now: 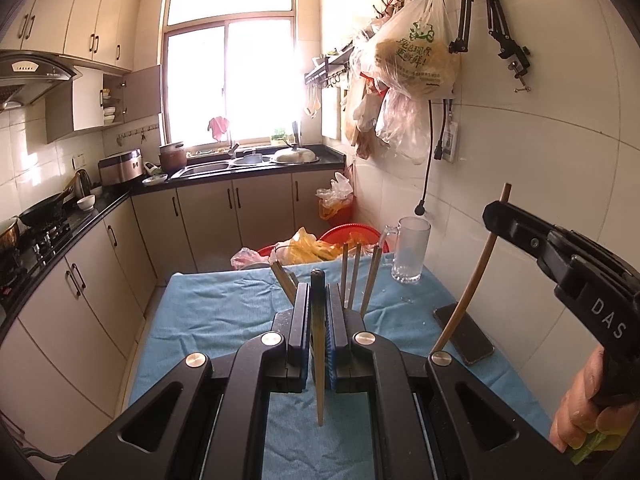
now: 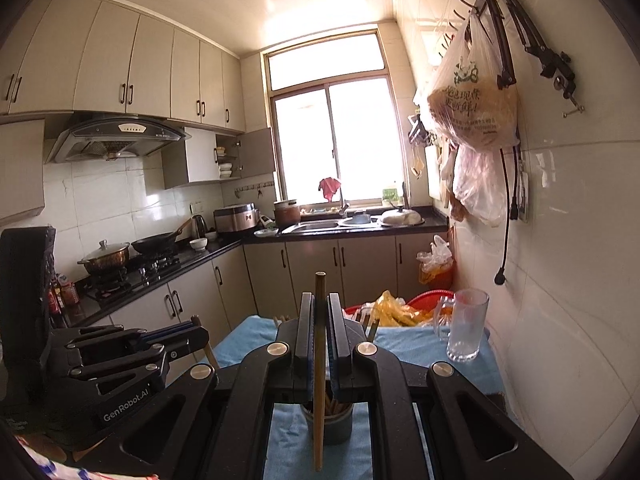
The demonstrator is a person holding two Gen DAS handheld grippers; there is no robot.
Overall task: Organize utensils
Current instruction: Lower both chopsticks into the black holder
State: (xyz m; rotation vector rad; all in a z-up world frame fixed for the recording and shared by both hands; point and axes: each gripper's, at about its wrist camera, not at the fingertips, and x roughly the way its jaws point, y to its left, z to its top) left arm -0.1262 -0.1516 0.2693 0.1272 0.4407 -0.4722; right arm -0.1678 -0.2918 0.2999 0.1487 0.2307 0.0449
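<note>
Left gripper (image 1: 319,312): jaws nearly together, clamped on a single chopstick (image 1: 319,344). The stick stands close to upright between the blue pads (image 1: 329,344), its dark top end just above the jaw tips and its pale lower end hanging free over the blue cloth (image 1: 208,320) covering the worktop.

Right gripper (image 2: 319,332): jaws likewise drawn in, clamped on a second chopstick (image 2: 319,400), held near vertical. Its lower part hangs in front of a dark grey holder cup (image 2: 338,424) standing on the cloth; further chopstick ends show inside the cup. Whether the held stick touches the cup cannot be told.

In the left wrist view, several more chopsticks (image 1: 352,276) rise at angles beyond the left jaws; what supports them is hidden behind the gripper.

A clear glass mug (image 1: 410,250) stands at the far right corner of the worktop. A dark phone (image 1: 464,334) lies flat near the right edge.
</note>
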